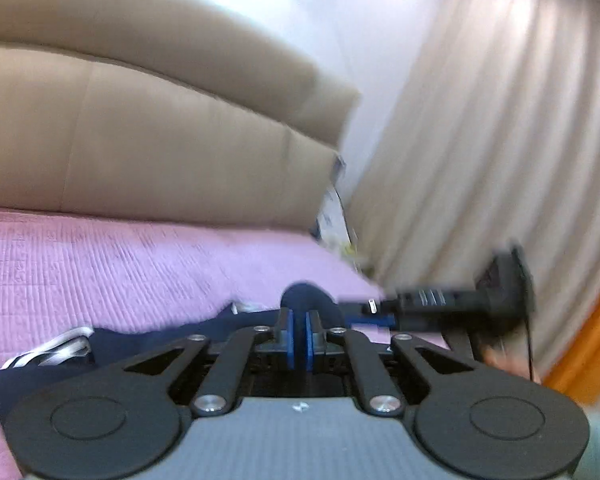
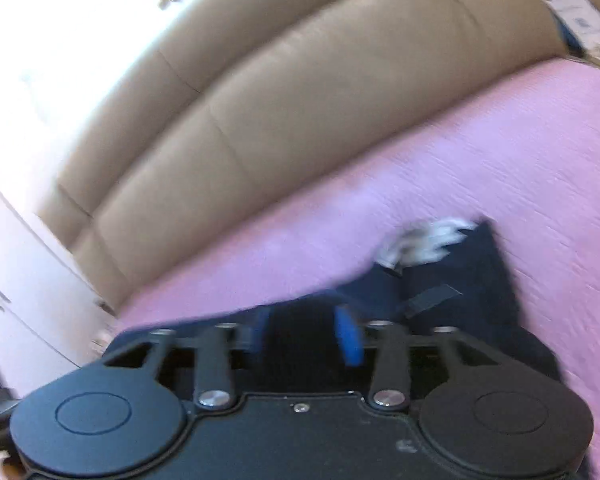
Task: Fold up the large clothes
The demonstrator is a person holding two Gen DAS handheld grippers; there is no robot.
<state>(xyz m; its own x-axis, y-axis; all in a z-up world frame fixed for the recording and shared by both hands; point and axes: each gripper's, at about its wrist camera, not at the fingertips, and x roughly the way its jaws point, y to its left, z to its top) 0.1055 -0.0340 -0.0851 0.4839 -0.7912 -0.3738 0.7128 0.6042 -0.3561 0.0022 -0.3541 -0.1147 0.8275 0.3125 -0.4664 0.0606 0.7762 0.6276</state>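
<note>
Left wrist view: nearest to us is our left gripper [image 1: 300, 340]. Its 2 blue pads [image 1: 286, 338] are almost together, with only a thin gap. A hump of the dark blue garment [image 1: 306, 296] sits just past the tips, but we cannot tell if any cloth is pinched. The garment lies on the pink bed cover [image 1: 100, 264], with a bit of white cloth [image 1: 60, 346] at its edge. Our right gripper [image 1: 432, 304] shows at the right side. Behind are the tan headboard [image 1: 160, 152] and the pale curtain [image 1: 480, 120].

We think the cloth could slip out, because the pads may hold just a thin bit, and the picture is blurry from fast moving.

Right wrist view: nearest is our right gripper [image 2: 306, 332]. Its pads stand wide apart, over the dark garment [image 2: 460, 296], not squeezing it. If only 1 hand holds on, the fold could sag or go crooked.

We see no boxes, baskets or other containers for the clothes.
</note>
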